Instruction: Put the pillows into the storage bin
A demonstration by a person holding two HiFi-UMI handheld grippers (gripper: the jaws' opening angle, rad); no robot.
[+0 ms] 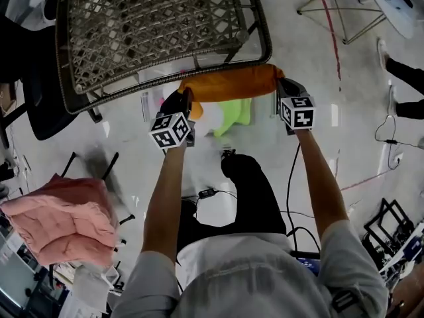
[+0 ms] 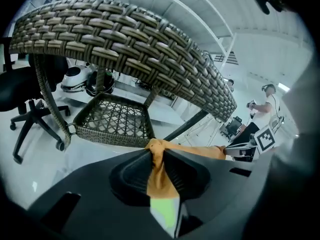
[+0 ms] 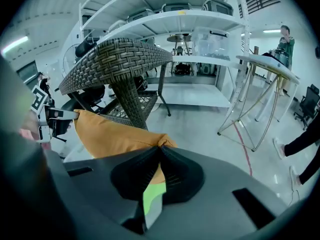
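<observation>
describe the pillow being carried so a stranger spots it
Find the wicker chair at the head view's top. Just below its front edge, the orange pillow stretches between the left gripper and right gripper. The pink pillow lies apart, unheld.

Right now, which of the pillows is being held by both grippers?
The orange pillow, pinched at its two ends by the left gripper and right gripper. The pink pillow sits apart at lower left, touched by neither.

You have no words, numbers or brand names to read here; the only printed marks are black-and-white square patterns on the left cube [image 1: 171, 130] and the right cube [image 1: 297, 112] you carry
</observation>
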